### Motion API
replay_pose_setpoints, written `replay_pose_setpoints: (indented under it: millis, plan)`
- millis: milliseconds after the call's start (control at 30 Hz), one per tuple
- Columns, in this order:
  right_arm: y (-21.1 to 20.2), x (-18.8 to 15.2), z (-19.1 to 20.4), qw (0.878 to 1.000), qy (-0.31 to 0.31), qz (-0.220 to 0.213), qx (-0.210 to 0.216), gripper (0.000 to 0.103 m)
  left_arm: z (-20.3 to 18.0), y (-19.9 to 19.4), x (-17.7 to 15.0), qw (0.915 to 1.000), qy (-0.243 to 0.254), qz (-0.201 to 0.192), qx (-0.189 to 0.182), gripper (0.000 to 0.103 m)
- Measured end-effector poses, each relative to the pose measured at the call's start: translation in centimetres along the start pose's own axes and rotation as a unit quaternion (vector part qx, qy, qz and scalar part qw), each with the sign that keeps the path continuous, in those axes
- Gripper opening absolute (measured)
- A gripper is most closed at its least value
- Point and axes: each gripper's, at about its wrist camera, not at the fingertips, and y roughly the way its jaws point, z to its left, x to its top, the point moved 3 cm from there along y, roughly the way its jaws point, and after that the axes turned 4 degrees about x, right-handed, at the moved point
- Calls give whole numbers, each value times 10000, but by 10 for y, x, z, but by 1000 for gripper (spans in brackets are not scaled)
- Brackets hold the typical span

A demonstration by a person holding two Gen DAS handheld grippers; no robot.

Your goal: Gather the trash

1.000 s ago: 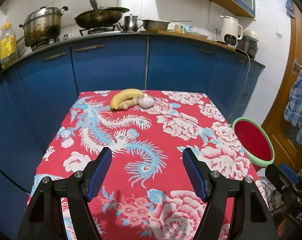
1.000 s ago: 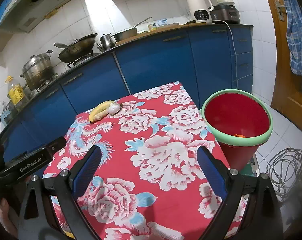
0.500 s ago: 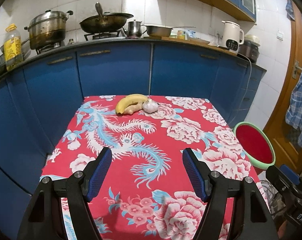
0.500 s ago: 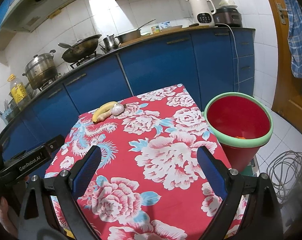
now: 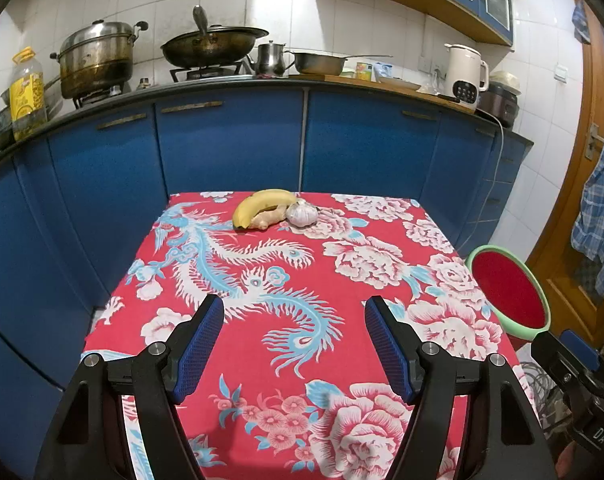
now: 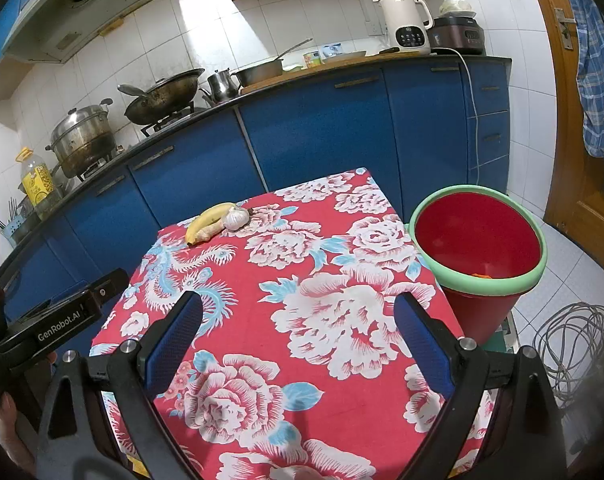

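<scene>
**Both claws apart over the flowered tabletop**

Left claw (image 5: pixel 294 320) and right claw (image 6: pixel 298 316) hang with fingers spread, nothing between them, above the red cloth-covered tabletop (image 5: pixel 342 360). At its far edge, well apart from both, lie one banana (image 5: pixel 264 204), one ginger piece (image 5: pixel 268 218) and one garlic bulb (image 5: pixel 301 213), touching. Nothing stands between. One red bin (image 6: pixel 478 240) with something orange inside stands beside the tabletop's right edge.

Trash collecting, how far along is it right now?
Partly done, at most: something orange already lies in the red bin. Nothing is in hand; the left gripper and right gripper are open and empty. Left: banana, ginger and garlic on the table.
</scene>
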Motion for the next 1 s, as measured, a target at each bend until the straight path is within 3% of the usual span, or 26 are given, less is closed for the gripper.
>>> replay_pose_setpoints:
  millis: [1000]
  plan:
    - [0, 0, 0, 10000, -8, -5, 2, 95, 3, -1, 0, 10000, -28, 20, 10, 74]
